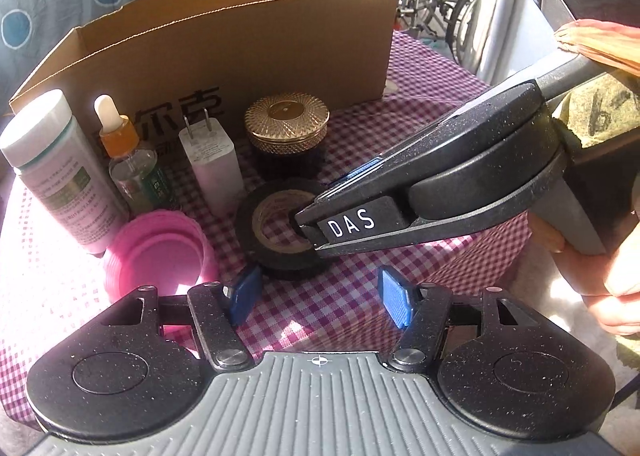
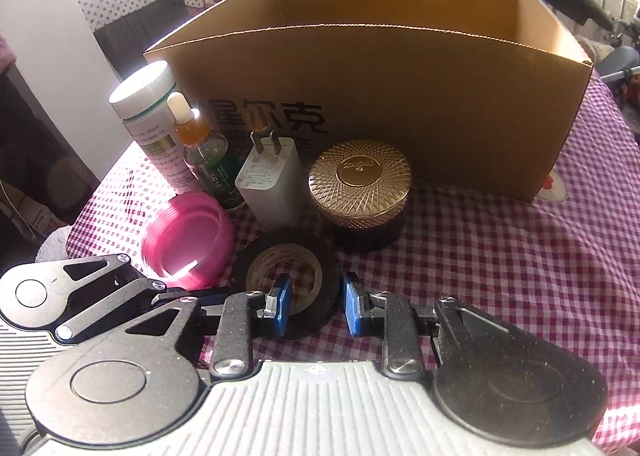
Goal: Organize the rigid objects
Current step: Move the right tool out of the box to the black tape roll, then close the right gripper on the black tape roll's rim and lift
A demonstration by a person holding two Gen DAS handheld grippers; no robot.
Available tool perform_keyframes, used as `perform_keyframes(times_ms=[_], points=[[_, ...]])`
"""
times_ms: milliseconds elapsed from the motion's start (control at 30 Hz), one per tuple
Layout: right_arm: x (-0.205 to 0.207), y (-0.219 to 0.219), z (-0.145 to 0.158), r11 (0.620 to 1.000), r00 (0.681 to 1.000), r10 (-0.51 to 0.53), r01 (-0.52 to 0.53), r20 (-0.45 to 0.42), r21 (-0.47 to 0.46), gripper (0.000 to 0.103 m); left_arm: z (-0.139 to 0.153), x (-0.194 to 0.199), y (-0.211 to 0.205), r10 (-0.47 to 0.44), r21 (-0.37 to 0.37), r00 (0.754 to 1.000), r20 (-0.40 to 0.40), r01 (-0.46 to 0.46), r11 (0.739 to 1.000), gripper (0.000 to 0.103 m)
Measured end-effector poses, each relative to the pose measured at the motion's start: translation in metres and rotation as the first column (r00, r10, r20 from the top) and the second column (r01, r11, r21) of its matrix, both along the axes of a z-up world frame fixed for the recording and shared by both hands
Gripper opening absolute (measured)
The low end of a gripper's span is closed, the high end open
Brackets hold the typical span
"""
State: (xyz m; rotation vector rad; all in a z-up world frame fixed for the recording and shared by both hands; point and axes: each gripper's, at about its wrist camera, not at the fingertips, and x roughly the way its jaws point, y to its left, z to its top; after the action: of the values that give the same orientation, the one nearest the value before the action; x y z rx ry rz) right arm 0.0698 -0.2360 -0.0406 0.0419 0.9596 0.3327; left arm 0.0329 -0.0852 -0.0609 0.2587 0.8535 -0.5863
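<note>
In front of the open cardboard box (image 2: 400, 96), on a checked cloth (image 2: 500, 276), stand a white bottle (image 2: 150, 112), dropper bottle (image 2: 204, 152), charger (image 2: 272, 180) and gold-lidded jar (image 2: 358, 180). Nearer than these lie a pink lid (image 2: 188, 236) and a black tape roll (image 2: 288, 272). The right gripper (image 2: 314, 306) straddles the roll's near rim, one pad in the core, one outside, jaws narrow, with a gap showing on the outer side; no firm grip is visible. The left gripper (image 1: 320, 302) hovers just short of the roll, jaws half open and empty. The step looks like picking up the tape; next the jaws must close on the wall, lift, and clear the box's front wall.
</note>
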Motion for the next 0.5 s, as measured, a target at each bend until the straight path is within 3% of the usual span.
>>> perform_keyframes(times_ms=[267, 433, 500], points=[[-0.016, -0.033, 0.000, 0.997, 0.998, -0.063, 0.063, -0.004, 0.038, 0.027, 0.003, -0.007, -0.010, -0.064, 0.005, 0.998, 0.003, 0.064, 0.998, 0.064], [-0.020, -0.049, -0.002, 0.992, 0.996, -0.087, 0.088, -0.010, 0.091, 0.023, 0.000, -0.003, -0.019, -0.044, 0.046, 0.998, 0.048, 0.041, 0.998, 0.064], [-0.021, -0.049, -0.003, 0.991, 0.996, -0.088, 0.089, -0.006, 0.098, 0.023, 0.000, -0.001, -0.017, -0.038, 0.046, 0.998, 0.045, 0.036, 0.998, 0.069]])
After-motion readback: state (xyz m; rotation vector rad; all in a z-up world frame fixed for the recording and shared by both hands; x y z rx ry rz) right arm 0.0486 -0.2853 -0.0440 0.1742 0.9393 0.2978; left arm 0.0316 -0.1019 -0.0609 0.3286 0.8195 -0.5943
